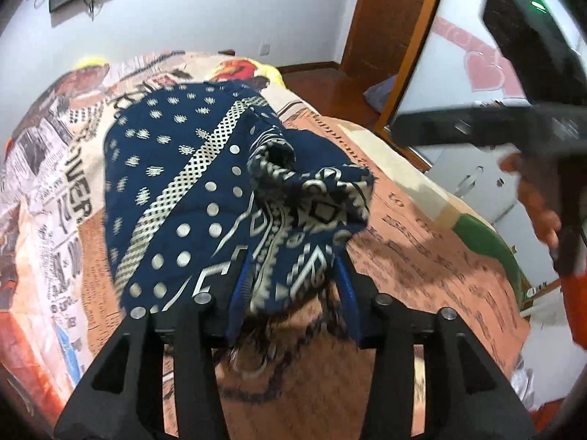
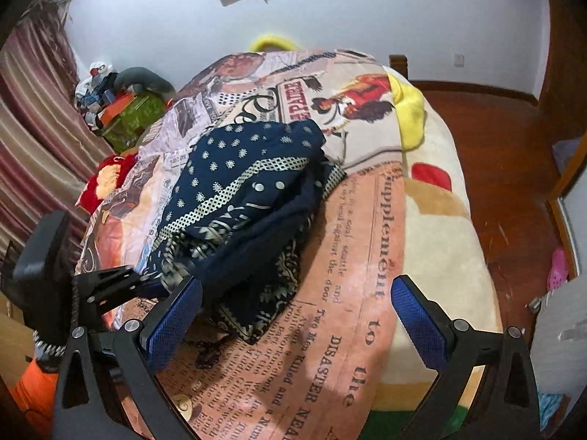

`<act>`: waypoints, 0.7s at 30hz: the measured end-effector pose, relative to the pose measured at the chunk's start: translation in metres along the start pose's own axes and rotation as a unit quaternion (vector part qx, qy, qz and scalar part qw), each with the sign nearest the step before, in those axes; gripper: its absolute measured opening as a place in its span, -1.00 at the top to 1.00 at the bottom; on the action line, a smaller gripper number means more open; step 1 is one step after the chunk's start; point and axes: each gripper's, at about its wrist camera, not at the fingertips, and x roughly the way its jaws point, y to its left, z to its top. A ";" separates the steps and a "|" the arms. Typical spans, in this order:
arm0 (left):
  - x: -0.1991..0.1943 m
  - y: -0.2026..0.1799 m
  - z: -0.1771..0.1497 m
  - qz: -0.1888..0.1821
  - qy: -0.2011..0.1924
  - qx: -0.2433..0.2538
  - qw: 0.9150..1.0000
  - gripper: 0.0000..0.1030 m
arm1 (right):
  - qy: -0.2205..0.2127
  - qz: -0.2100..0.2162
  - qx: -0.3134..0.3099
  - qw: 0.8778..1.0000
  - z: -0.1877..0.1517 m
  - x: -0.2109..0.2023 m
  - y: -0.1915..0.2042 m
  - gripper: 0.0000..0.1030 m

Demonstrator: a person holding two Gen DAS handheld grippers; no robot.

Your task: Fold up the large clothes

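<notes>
My left claw [image 1: 290,289] pinched a bunched edge of the blue patterned cloth [image 1: 205,183]. My right claw [image 2: 297,315] was wide open, holding nothing. Farther off, the cloth lay heaped on the bed cover [image 2: 367,256], so most folding was left.

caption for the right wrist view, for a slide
Open right gripper hovers over the newspaper-print bedspread while the left gripper pinches the navy patterned garment.

Navy garment [image 1: 176,183] with white dots, small motifs, a checkered band and geometric border. State: bunched, partly folded, layers overlapping. Position: on the bed, directly ahead of the left gripper [image 1: 290,293], its near edge pinched there; ahead-left of the right gripper [image 2: 297,315].
</notes>
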 end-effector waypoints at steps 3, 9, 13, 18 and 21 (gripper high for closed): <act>-0.021 0.008 -0.005 0.019 -0.018 -0.006 1.000 -0.08 | -0.012 0.004 -0.011 1.000 0.007 -0.003 0.009 -0.99; -0.056 0.050 -0.010 0.086 -0.061 -0.044 0.993 -0.08 | -0.021 0.020 -0.022 0.999 0.024 0.014 0.031 -0.99; -0.065 0.083 -0.016 0.110 -0.060 -0.088 0.988 -0.09 | 0.022 0.027 -0.007 0.999 0.024 0.053 0.038 -0.99; -0.061 0.112 -0.027 0.117 -0.045 -0.127 0.984 -0.09 | 0.084 0.006 0.006 0.996 0.007 0.099 0.024 -0.99; -0.052 0.121 -0.031 0.123 -0.039 -0.129 0.983 -0.09 | 0.112 0.000 0.023 0.993 -0.010 0.114 0.004 -0.99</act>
